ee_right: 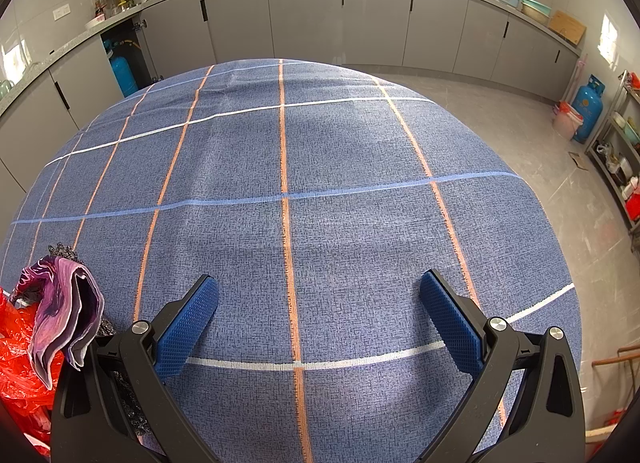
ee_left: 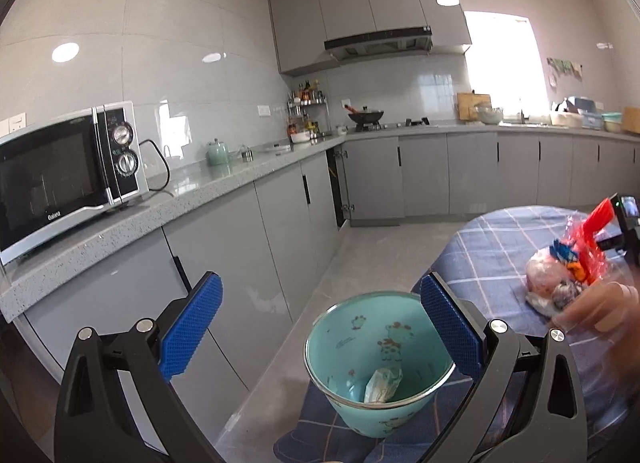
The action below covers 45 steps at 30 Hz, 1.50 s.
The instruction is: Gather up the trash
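At the edge of the round table (ee_left: 500, 239), draped in a blue checked cloth, the left gripper (ee_left: 320, 323) hangs with its blue fingers spread wide and nothing between them. Left of the table runs a grey counter carrying a microwave (ee_left: 64, 179). Just off the table's near-left edge, between the spread fingers in view, sits a teal bin (ee_left: 376, 363) with cartoon prints and a crumpled wad of paper (ee_left: 382, 383) lying in its bottom. Further right, on the table, lies a heap of trash (ee_left: 560, 275): a pinkish lump, red plastic and blue scraps, with a hand (ee_left: 600, 307) beside it.

Over the table's middle the right gripper (ee_right: 318, 319) is likewise spread and empty above bare cloth. At the table's near-left side lie red plastic (ee_right: 20, 355) and a purple wrapper (ee_right: 64, 307).
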Each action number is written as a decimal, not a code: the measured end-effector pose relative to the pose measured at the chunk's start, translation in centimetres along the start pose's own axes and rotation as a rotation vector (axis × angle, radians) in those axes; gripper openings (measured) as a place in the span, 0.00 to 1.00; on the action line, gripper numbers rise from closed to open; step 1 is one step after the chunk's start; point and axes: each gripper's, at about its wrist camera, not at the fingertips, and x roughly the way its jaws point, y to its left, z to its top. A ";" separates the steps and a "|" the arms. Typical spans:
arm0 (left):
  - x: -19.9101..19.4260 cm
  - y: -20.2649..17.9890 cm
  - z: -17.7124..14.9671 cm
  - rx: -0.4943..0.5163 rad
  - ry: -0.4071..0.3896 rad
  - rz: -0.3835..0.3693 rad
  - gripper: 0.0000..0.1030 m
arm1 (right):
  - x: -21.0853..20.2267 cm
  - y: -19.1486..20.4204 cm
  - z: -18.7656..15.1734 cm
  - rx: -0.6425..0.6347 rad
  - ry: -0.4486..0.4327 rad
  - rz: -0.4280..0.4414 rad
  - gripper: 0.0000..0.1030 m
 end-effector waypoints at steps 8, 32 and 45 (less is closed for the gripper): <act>2.0 -4.1 -1.0 -0.010 0.086 -0.047 0.95 | 0.0 -0.1 0.0 0.000 0.000 0.000 0.96; -5.9 -7.5 1.1 0.005 -0.008 -0.025 0.95 | -27.0 3.8 -12.3 -0.073 -0.452 0.178 0.96; -12.6 -7.2 1.1 0.014 -0.053 0.018 0.95 | -36.7 11.1 -23.2 -0.279 -0.551 0.310 0.96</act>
